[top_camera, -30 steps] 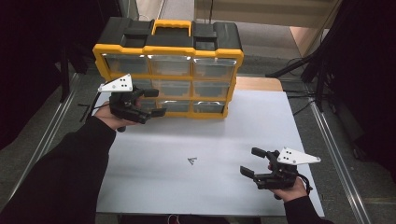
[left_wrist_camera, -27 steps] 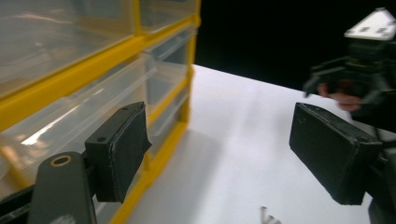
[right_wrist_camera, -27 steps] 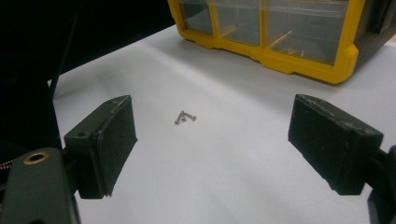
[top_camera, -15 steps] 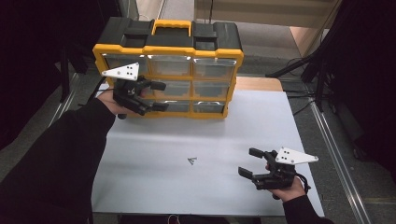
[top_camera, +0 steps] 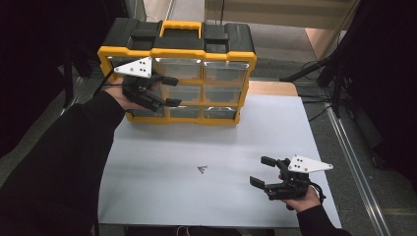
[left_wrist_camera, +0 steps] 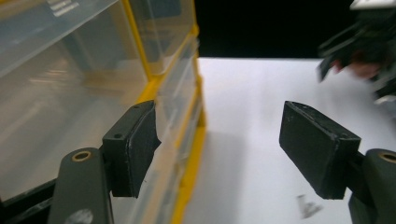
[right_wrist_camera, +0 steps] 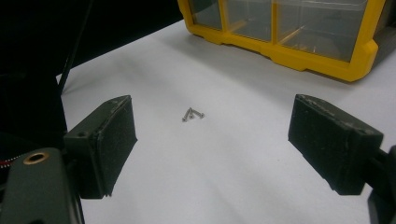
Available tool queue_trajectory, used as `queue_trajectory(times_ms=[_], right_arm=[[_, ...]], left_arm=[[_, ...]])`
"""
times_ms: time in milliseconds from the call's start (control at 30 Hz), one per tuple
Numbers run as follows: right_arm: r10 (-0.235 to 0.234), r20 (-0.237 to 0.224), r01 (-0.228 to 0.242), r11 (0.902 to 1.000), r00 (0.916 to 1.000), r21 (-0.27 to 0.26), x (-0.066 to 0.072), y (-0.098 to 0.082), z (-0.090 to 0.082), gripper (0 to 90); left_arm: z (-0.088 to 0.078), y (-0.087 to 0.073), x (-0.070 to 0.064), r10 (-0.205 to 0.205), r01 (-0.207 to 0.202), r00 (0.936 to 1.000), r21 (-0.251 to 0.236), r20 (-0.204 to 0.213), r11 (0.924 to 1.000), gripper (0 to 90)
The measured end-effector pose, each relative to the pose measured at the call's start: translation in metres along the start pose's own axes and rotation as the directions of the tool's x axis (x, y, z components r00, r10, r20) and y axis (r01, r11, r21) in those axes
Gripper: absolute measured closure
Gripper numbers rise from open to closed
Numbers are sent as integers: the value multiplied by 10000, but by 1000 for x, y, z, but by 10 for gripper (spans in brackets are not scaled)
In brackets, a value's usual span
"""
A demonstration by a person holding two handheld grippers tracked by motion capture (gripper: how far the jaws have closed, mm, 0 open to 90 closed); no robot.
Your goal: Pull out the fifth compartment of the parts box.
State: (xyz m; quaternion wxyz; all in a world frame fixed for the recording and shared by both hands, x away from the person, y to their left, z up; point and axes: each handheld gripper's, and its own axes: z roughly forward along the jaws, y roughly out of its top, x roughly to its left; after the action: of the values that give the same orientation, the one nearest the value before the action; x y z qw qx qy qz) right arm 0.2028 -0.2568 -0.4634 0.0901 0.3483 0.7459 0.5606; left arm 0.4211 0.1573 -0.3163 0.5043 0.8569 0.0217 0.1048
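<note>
I see the yellow organizer (top_camera: pixel 177 78) upright at the far edge of the white surface (top_camera: pixel 275 128), black top w/ yellow handle, 3 rows of clear drawers facing me. 2 small screws (right_wrist_camera: pixel 192 114) lie mid-surface, touching, well apart from it.

Your right gripper (right_wrist_camera: pixel 212 154) hangs low over the white table (right_wrist_camera: pixel 224 186) with both black jaws spread wide and nothing between the pads (right_wrist_camera: pixel 114 140). Ahead of them, near the middle of the table, lie a few small screws (right_wrist_camera: pixel 191 114), touching one another. Well beyond, at the top right, stands the yellow organizer (right_wrist_camera: pixel 280 49) with its clear drawers (right_wrist_camera: pixel 247 18).
</note>
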Motion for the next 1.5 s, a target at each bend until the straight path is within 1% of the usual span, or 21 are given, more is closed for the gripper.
queue_trajectory(times_ms=[133, 267, 433, 467, 500, 567, 600, 633, 667, 733, 900, 1000, 1033, 1067, 1133, 1233, 1267, 1333, 1400, 1467, 1500], right_arm=[[-49, 22, 49, 10000, 10000, 24, 1, 0, 0, 162], [-47, 28, 47, 10000, 10000, 30, 1, 0, 0, 162], [-26, 7, 26, 10000, 10000, 31, 1, 0, 0, 163], [-30, 10, 30, 10000, 10000, 43, 1, 0, 0, 163], [-30, 10, 30, 10000, 10000, 43, 1, 0, 0, 163], [-31, 19, 30, 10000, 10000, 54, 1, 0, 0, 163], [-29, 17, 29, 10000, 10000, 52, 1, 0, 0, 163], [-32, 18, 32, 10000, 10000, 51, 1, 0, 0, 163], [-34, 10, 34, 10000, 10000, 53, 1, 0, 0, 163], [-34, 56, 33, 9999, 10000, 96, 1, -1, 0, 163], [-10, 59, 9, 9999, 10000, 107, 0, -1, 0, 163], [-12, 55, 11, 9999, 10000, 104, 1, -1, 0, 163], [0, 52, -1, 9999, 10000, 109, 1, -1, 0, 163], [-5, 35, 4, 9999, 10000, 112, 1, -1, 0, 163], [3, 43, -4, 9999, 10000, 100, 1, -1, 0, 163], [52, -2, -52, 10000, 10000, 40, 1, -1, -1, 163], [52, -2, -52, 10000, 10000, 40, 1, -1, -1, 163], [58, 0, -58, 10000, 10000, 28, 1, 0, -1, 163], [6, -7, -6, 10000, 10000, 48, 1, -1, -1, 164], [-6, -11, 6, 10000, 10000, 63, 1, -1, -1, 164], [-6, -11, 6, 10000, 10000, 63, 1, -1, -1, 164]], left_arm=[[3, 1, -4, 1001, -981, 9935, 368, -550, 9945, 353], [7, 1, -6, 1557, -1512, 9851, 636, -728, 9865, 353], [10, 0, -7, 2363, -2238, 9655, 1150, -1095, 9678, 353], [11, 0, -7, 2674, -2535, 9564, 1207, -1172, 9598, 354], [11, 0, -7, 2674, -2535, 9564, 1207, -1172, 9598, 354], [12, -1, -8, 3040, -2870, 9440, 1355, -1282, 9483, 354], [12, -1, -8, 3293, -3089, 9338, 1496, -1396, 9393, 360], [13, -2, -8, 3432, -3208, 9278, 1569, -1464, 9341, 407], [13, -2, -8, 3538, -3295, 9231, 1641, -1510, 9298, 407], [14, -3, -8, 3614, -3364, 9197, 1663, -1538, 9269, 407], [18, -7, -10, 4266, -3947, 8898, 1961, -1621, 8977, 408], [21, -8, -11, 4522, -4171, 8748, 2044, -1740, 8856, 408], [23, -10, -12, 4684, -4338, 8648, 2008, -1808, 8784, 408], [23, -10, -12, 4684, -4338, 8648, 2008, -1808, 8784, 408], [24, -11, -13, 4888, -4527, 8521, 2051, -1871, 8677, 409], [26, -12, -15, 5303, -4875, 8253, 2290, -1941, 8426, 468], [26, -13, -15, 5343, -4906, 8233, 2333, -1917, 8396, 468], [28, -14, -16, 5617, -5131, 8029, 2483, -1995, 8216, 468], [29, -16, -16, 5773, -5248, 7894, 2584, -2089, 8111, 469], [31, -18, -16, 5884, -5328, 7806, 2678, -2108, 8028, 470], [32, -18, -16, 5894, -5333, 7807, 2701, -2076, 8016, 470]])
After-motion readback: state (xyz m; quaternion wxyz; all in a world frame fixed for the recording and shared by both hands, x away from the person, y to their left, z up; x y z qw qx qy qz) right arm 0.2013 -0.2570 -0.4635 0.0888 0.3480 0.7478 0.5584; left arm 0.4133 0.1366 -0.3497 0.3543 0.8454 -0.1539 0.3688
